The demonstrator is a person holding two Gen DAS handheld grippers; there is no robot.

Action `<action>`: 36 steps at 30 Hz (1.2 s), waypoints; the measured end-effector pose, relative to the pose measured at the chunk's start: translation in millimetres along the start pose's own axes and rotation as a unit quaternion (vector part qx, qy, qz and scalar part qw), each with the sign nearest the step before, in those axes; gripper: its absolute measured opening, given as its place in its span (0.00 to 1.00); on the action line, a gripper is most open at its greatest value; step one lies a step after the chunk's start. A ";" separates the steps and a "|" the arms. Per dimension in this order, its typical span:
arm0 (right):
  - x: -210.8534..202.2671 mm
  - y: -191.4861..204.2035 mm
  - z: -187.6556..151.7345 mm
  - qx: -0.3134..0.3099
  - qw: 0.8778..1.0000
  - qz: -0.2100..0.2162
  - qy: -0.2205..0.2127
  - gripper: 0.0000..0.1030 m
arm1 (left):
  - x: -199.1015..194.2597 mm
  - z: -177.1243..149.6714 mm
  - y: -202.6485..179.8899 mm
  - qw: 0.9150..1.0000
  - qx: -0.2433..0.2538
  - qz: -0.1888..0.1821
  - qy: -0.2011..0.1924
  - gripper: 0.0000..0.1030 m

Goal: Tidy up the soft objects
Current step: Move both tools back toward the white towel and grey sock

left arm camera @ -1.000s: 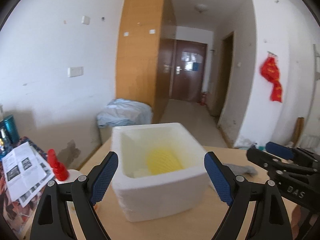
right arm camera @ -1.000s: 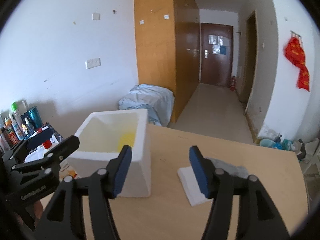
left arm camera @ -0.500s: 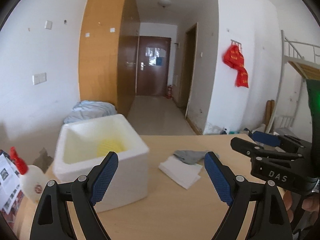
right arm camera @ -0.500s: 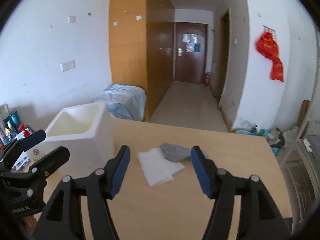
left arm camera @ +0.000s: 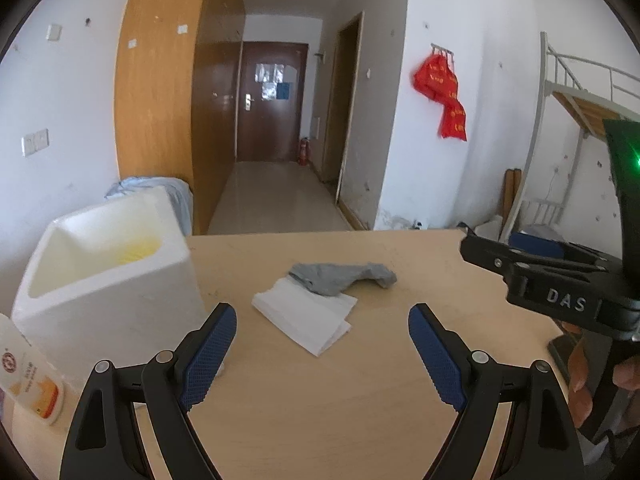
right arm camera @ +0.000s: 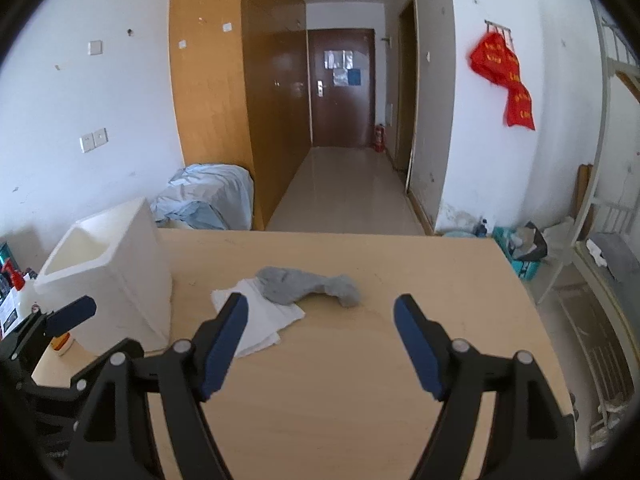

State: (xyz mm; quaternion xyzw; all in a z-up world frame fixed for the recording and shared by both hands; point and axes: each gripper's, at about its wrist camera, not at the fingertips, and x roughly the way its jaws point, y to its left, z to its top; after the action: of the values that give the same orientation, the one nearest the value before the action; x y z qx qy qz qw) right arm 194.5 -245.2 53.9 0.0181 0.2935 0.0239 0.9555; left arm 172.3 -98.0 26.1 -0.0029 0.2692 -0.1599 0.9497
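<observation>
Desk, light wood, carried the following. Foam box, white, open-topped, stood at the left side of the desk; a yellow object lay inside it, only partly visible. White cloth, folded, lay flat near the desk's middle, just right of the box and apart from it. Grey sock, crumpled, lay across the cloth's far corner, touching it and trailing off to the right onto bare wood. Bottle, white with an orange label, stood at the box's near left corner. Left gripper hovered above the near part of the desk, its blue-padded fingers spread wide and holding nothing. Right gripper hovered likewise, fingers apart and empty, the sock and cloth lying beyond its tips.
</observation>
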 end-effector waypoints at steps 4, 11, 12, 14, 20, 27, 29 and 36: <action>10.0 -9.6 -3.0 0.009 1.000 0.000 0.010 0.77 | 11.9 -2.2 -4.6 1.000 0.004 -0.003 0.012 0.86; 22.6 -18.7 -3.9 0.013 1.000 -0.002 0.019 0.77 | 31.2 -2.4 -7.3 0.999 0.002 0.001 0.032 0.86; 24.3 -20.3 -5.0 0.013 1.000 -0.003 0.020 0.77 | 34.0 -2.5 -6.4 0.999 0.002 0.004 0.033 0.86; 29.9 -22.7 -6.6 0.012 1.000 -0.002 0.025 0.77 | 41.1 -3.2 -3.7 0.999 -0.002 0.006 0.040 0.86; 43.4 -30.1 -8.6 0.021 0.999 -0.001 0.038 0.77 | 62.1 -4.4 1.5 0.998 -0.006 0.022 0.059 0.86; 64.3 -28.8 -9.4 0.009 0.998 -0.001 0.057 0.77 | 83.0 -3.8 3.1 0.997 0.003 0.039 0.071 0.86; 69.9 -30.3 -7.3 0.008 0.998 -0.001 0.060 0.77 | 91.0 -4.1 4.2 0.996 0.001 0.041 0.078 0.86; 93.8 -35.5 1.0 -0.002 0.997 0.020 0.080 0.77 | 115.4 -4.3 9.9 0.994 0.003 0.053 0.094 0.86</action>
State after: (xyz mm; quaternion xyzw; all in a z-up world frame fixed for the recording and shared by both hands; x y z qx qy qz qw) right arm 273.8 -275.3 0.5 0.0201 0.3683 0.0453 0.9284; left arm 265.8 -123.4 -37.3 0.0293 0.3565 -0.1096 0.9274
